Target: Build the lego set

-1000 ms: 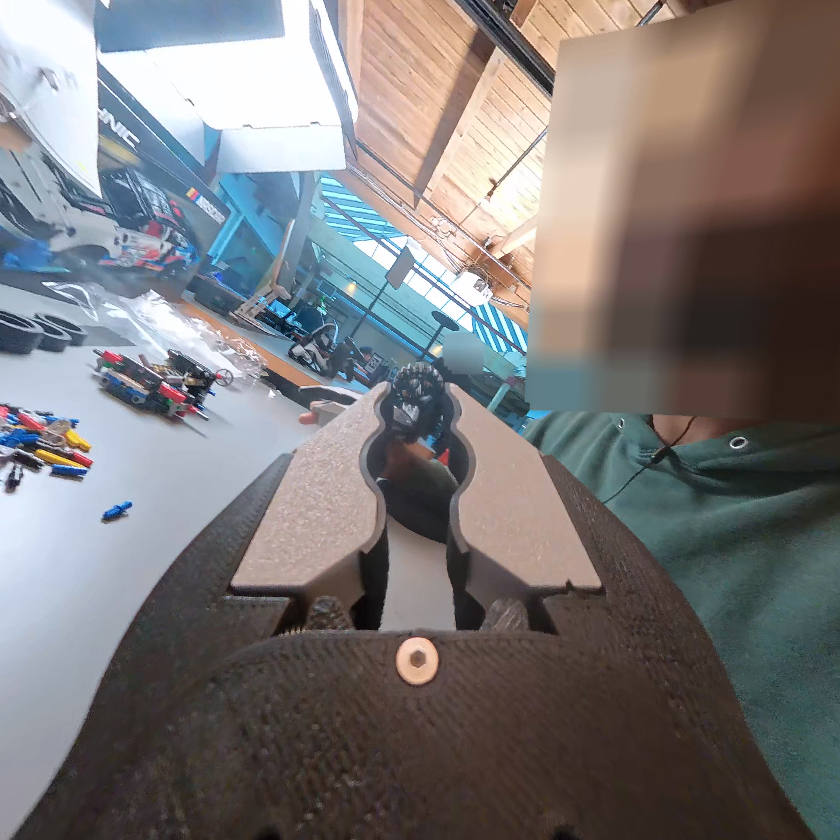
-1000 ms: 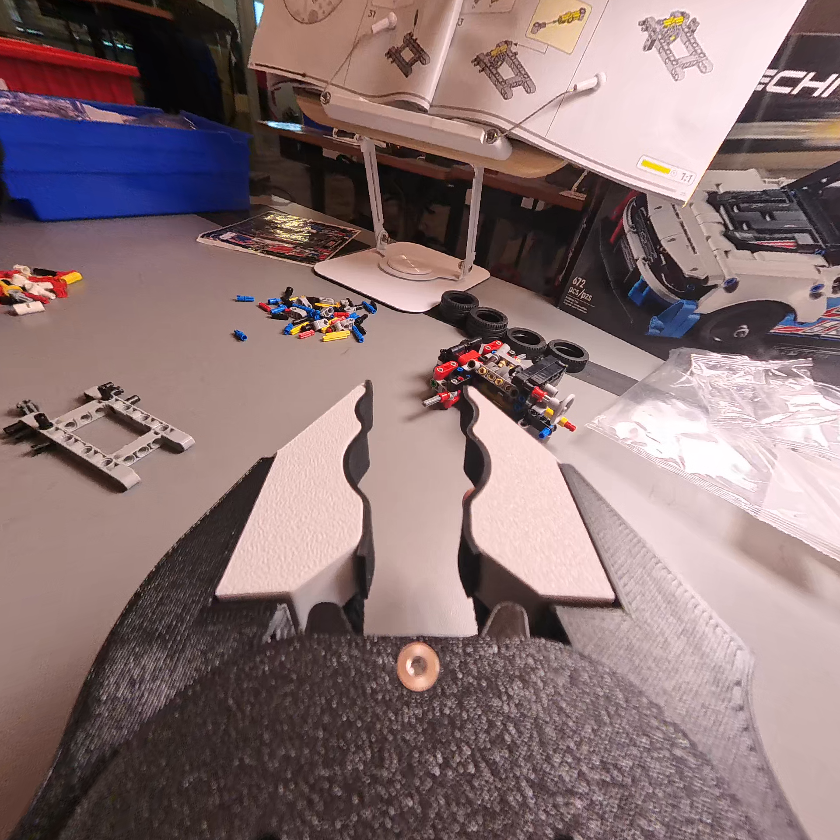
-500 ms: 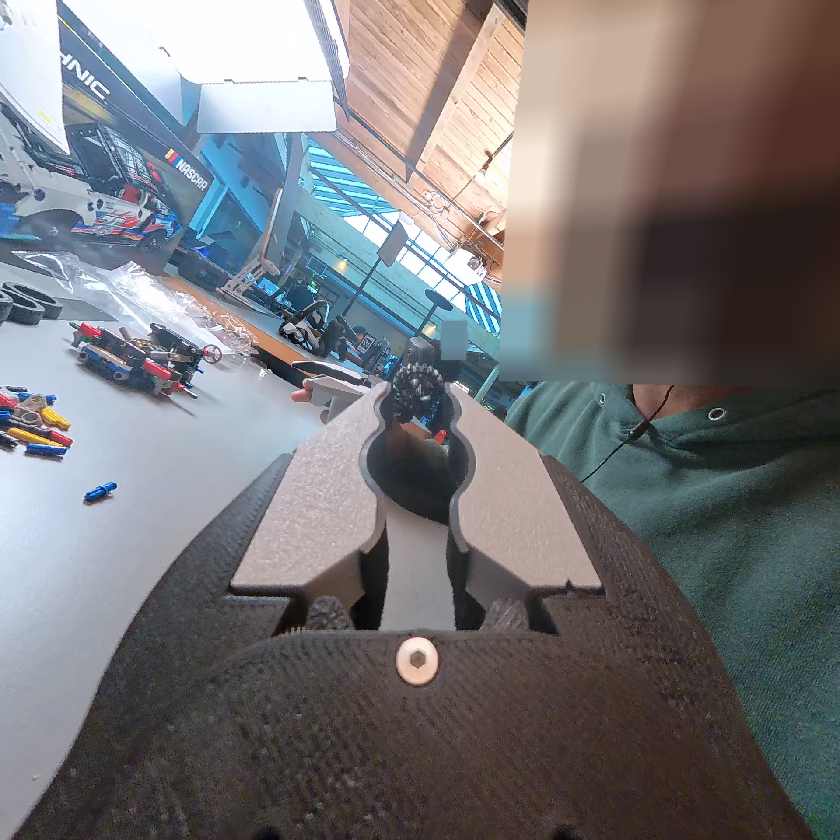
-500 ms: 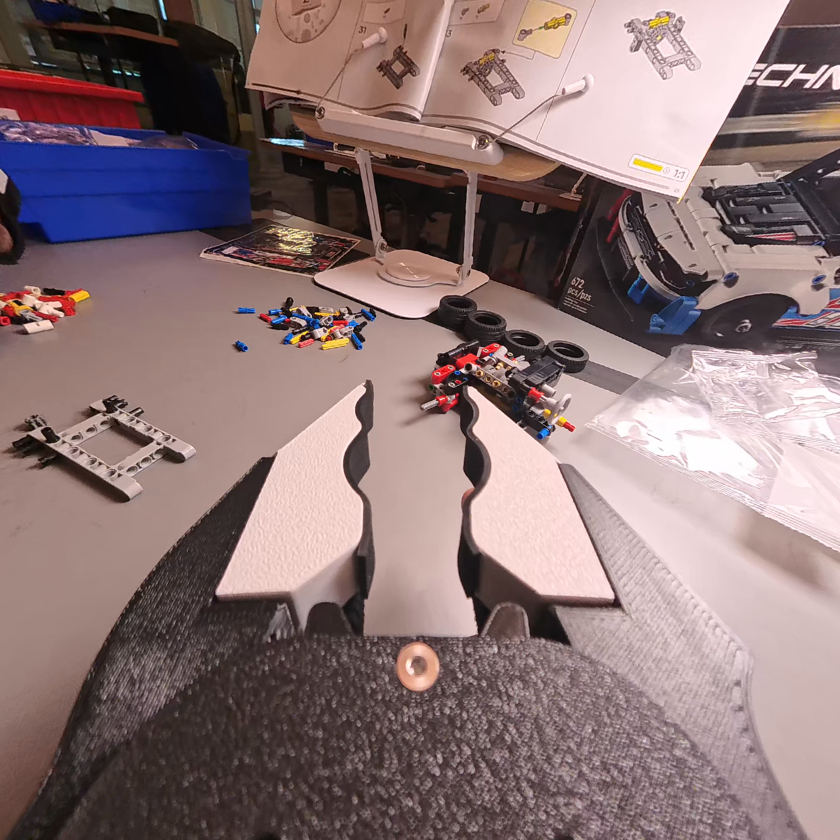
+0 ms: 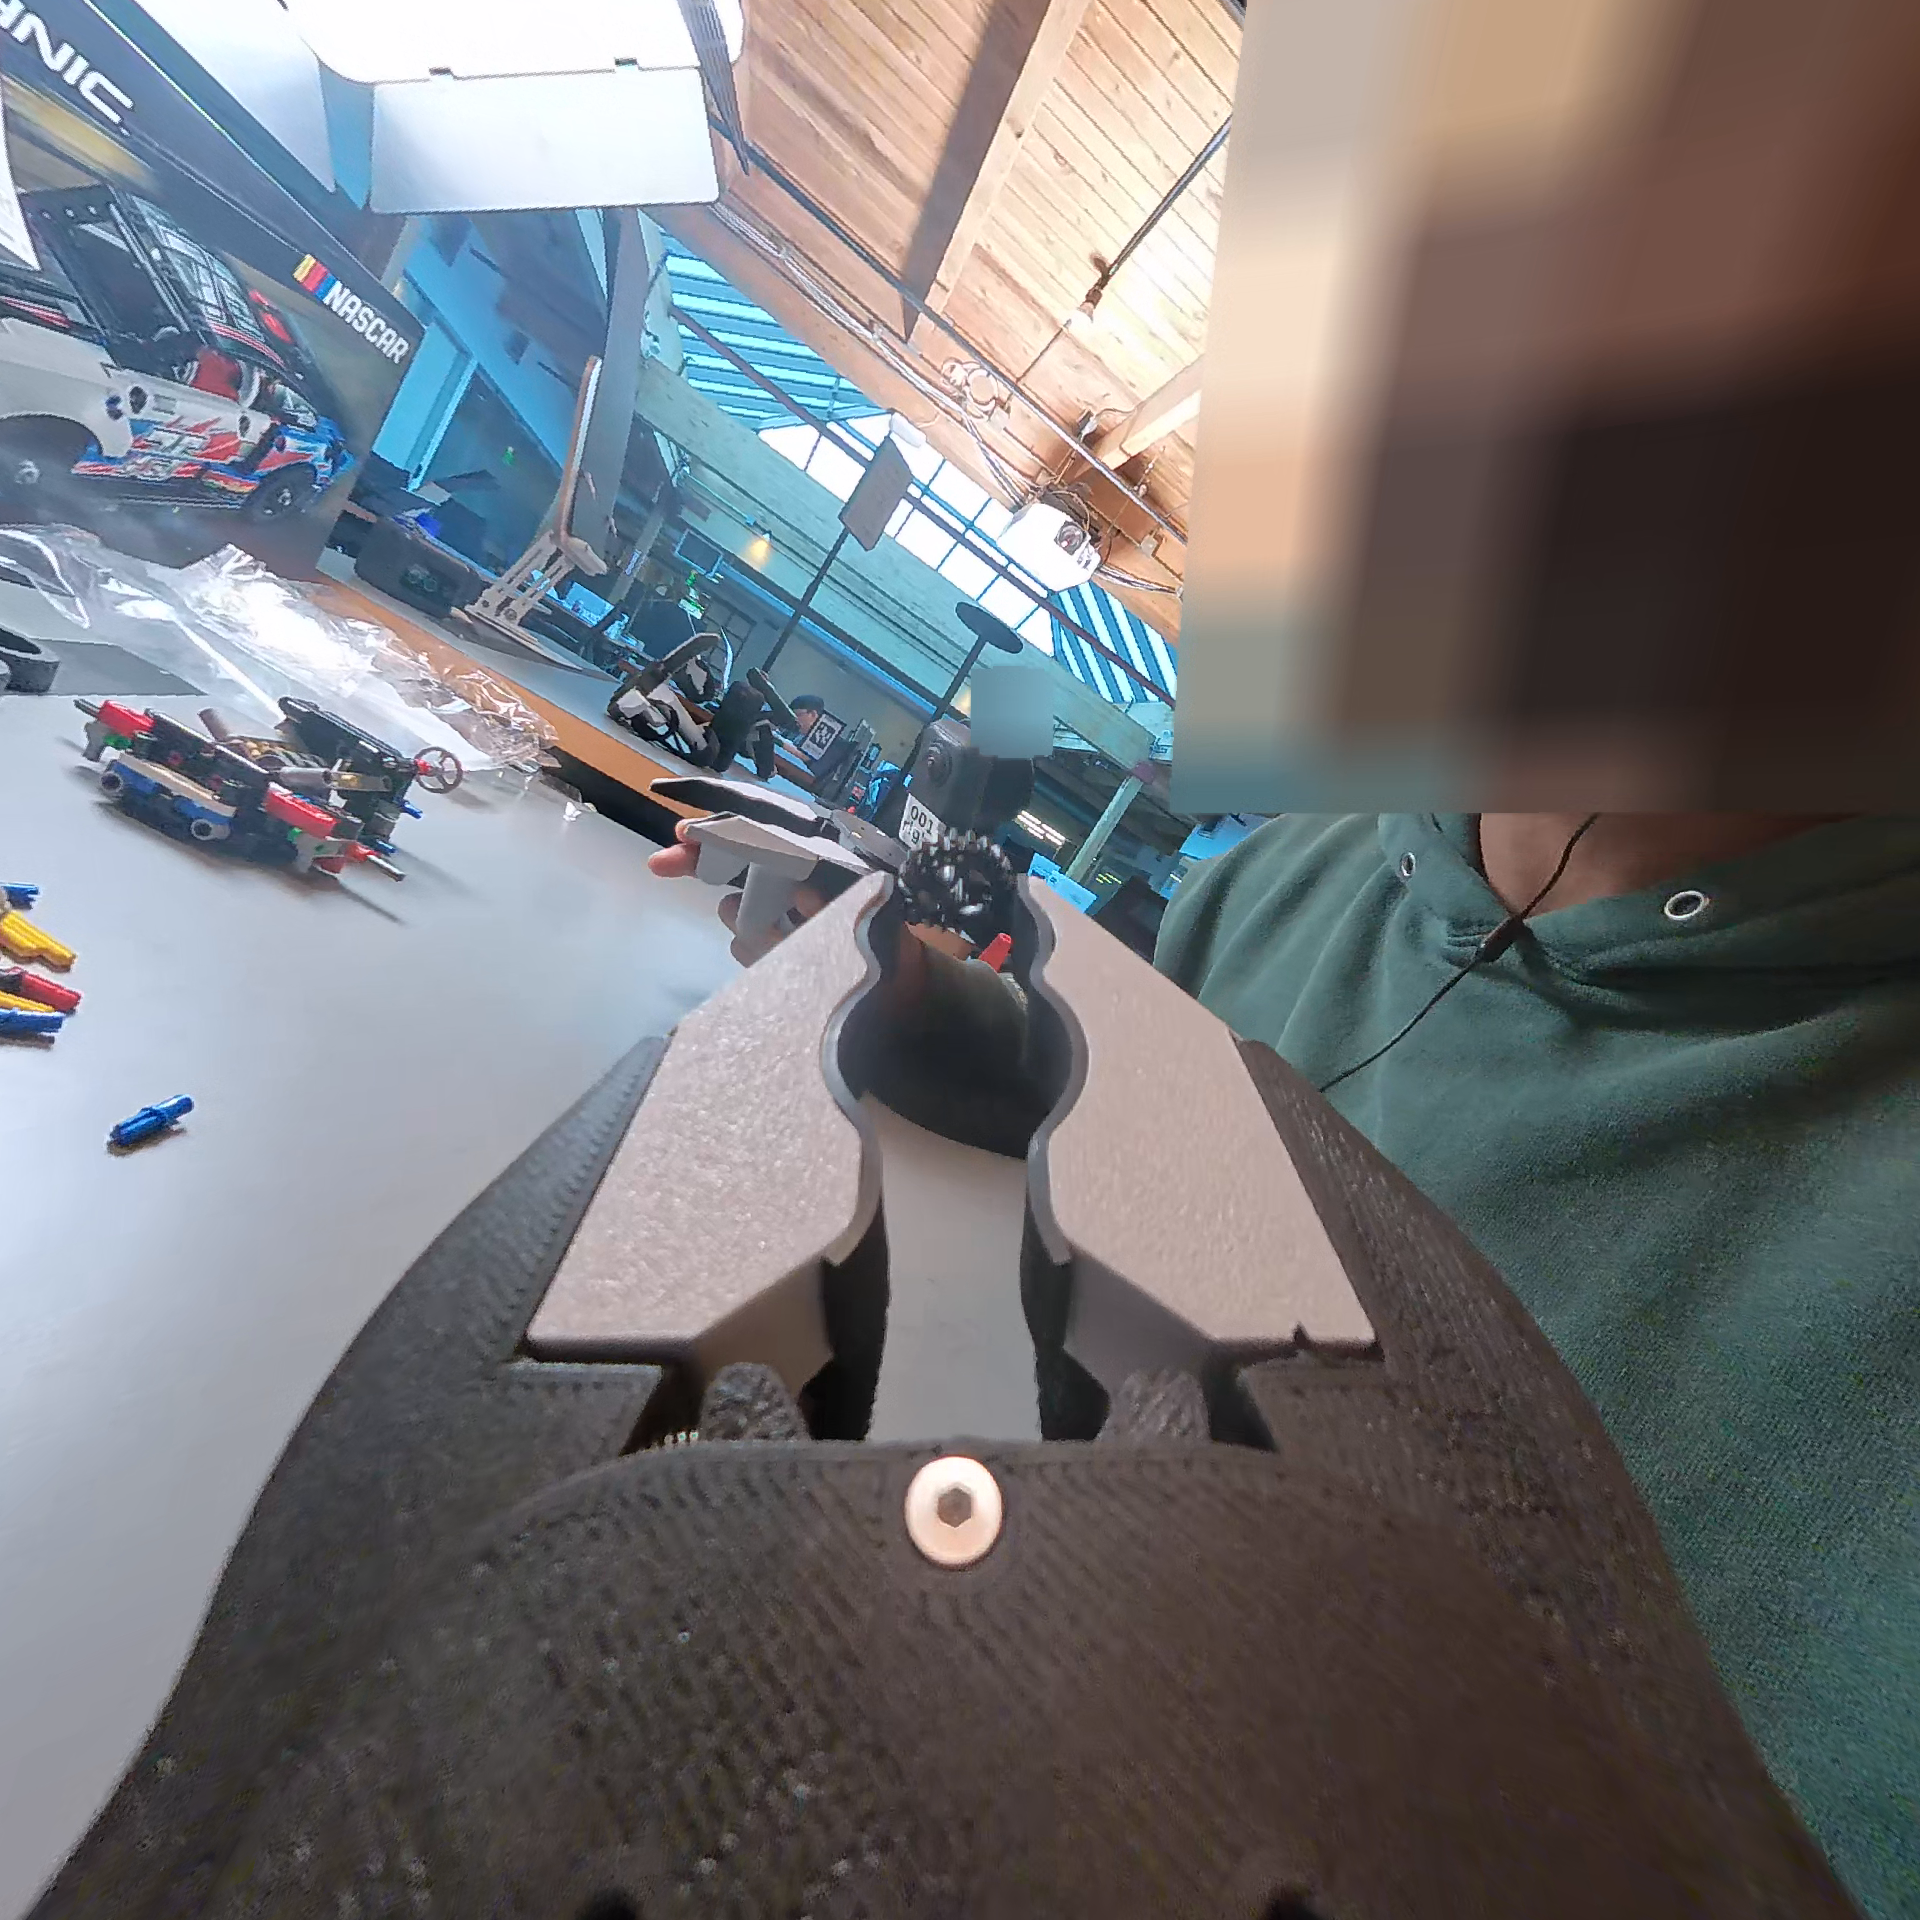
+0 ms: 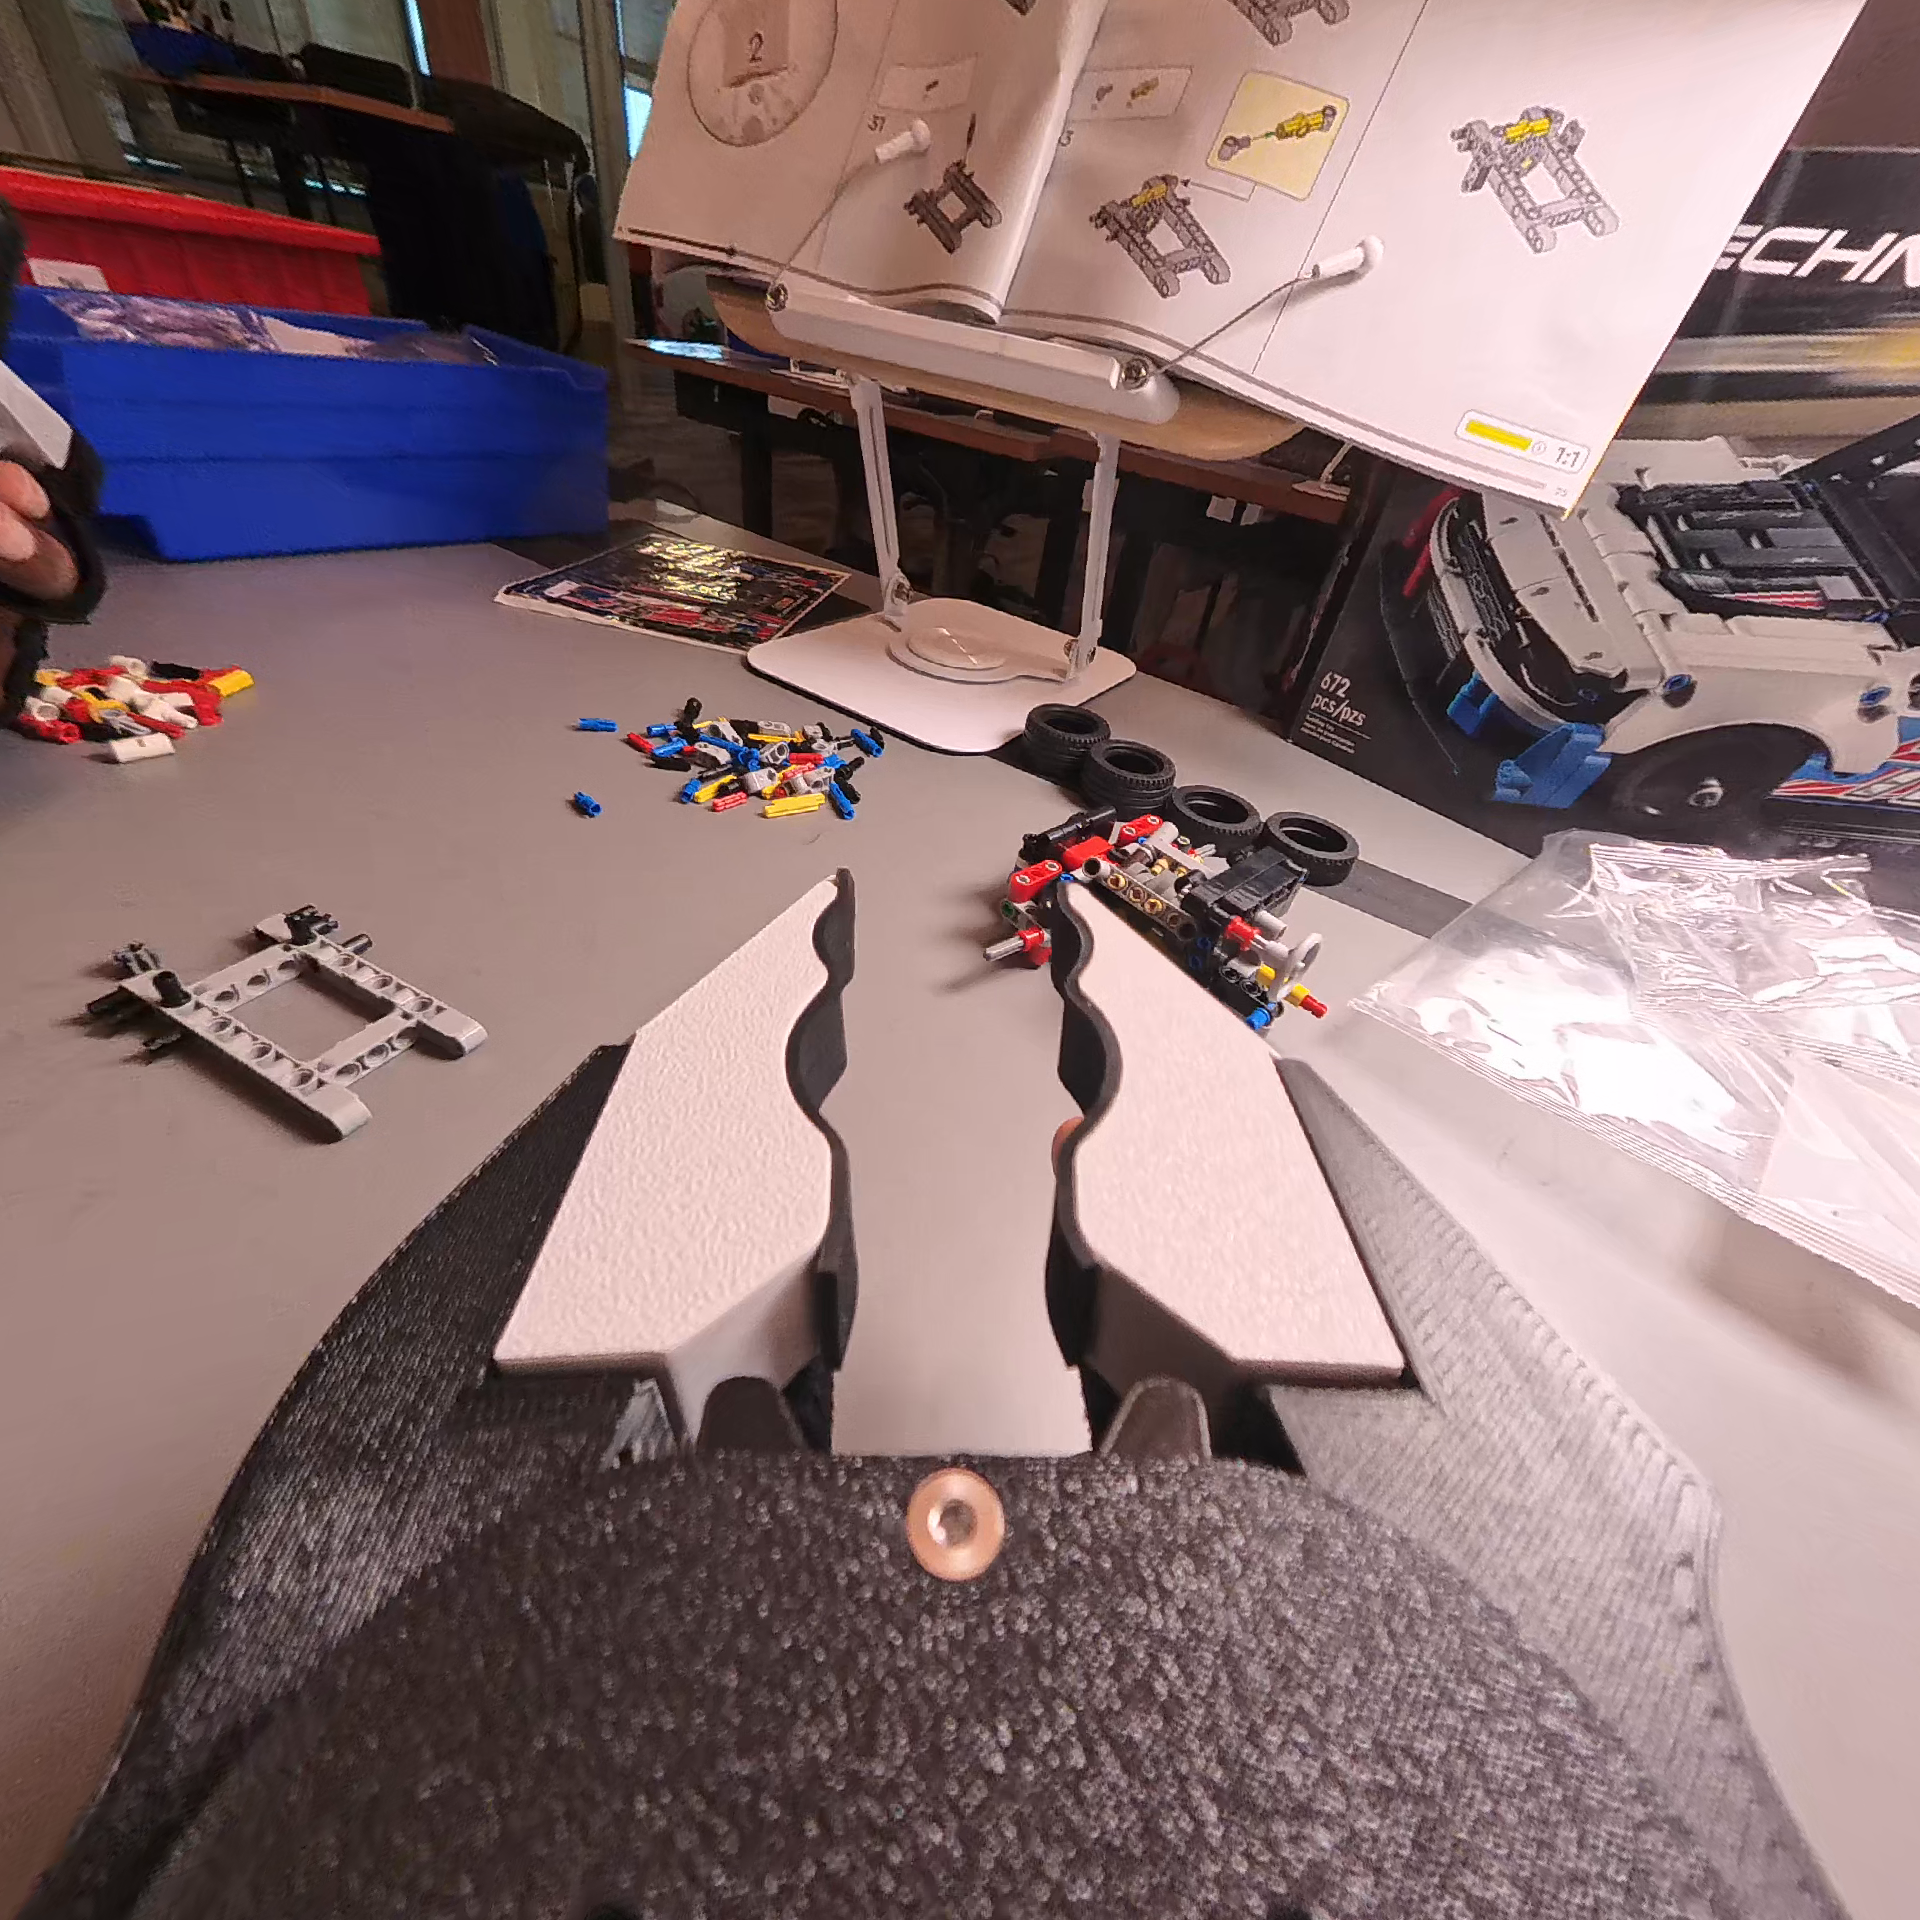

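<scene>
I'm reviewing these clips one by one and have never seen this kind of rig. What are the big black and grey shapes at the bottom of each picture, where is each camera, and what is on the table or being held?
There is no robot arm here: a person holds a two-finger gripper in each hand, and a camera on each looks forward along its fingers. The left wrist view shows the left gripper raised, pointing toward the person, shut on a small black gear; the other gripper shows beyond it. The right wrist view shows the right gripper open and empty above the grey table. On the table lie a grey frame, a partly built chassis, four black tyres, loose coloured pieces, a second small pile, clear plastic bags and an instruction booklet on a white stand, with the set's box behind.
</scene>
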A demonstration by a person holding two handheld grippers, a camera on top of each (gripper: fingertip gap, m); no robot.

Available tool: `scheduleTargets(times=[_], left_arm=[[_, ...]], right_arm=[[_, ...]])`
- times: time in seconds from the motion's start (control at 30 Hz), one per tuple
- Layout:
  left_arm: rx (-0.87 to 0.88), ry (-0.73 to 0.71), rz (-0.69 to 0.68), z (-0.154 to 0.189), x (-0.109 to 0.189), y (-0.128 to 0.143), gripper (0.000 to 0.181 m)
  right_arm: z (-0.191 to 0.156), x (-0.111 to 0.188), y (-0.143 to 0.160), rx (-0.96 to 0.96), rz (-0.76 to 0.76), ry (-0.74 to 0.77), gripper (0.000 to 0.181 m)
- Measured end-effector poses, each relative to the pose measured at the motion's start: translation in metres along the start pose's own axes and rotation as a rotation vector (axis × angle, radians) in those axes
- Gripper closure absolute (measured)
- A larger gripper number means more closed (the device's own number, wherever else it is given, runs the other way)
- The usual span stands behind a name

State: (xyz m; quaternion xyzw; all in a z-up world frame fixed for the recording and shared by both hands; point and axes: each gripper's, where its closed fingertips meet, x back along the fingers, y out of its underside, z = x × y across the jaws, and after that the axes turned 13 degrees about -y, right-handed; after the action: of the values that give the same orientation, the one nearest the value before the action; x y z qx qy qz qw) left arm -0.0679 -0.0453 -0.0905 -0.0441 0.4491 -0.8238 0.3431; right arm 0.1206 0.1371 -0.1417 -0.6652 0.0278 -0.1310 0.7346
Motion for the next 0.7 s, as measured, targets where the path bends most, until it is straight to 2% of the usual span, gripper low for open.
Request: scheduleTargets(times=[0.5, 0.7], left_arm=[[-0.01, 0.069, -0.072, 0.013, -0.006, 0.014, 0.163], [0.009, 0.044, -0.028, 0.004, -0.003, 0.007, 0.163]], right_arm=[[-0.018, -0.001, -0.007, 0.041, 0.01, -0.073, 0.153], [-0.021, -0.001, -0.007, 0.042, 0.012, -0.089, 0.154]])
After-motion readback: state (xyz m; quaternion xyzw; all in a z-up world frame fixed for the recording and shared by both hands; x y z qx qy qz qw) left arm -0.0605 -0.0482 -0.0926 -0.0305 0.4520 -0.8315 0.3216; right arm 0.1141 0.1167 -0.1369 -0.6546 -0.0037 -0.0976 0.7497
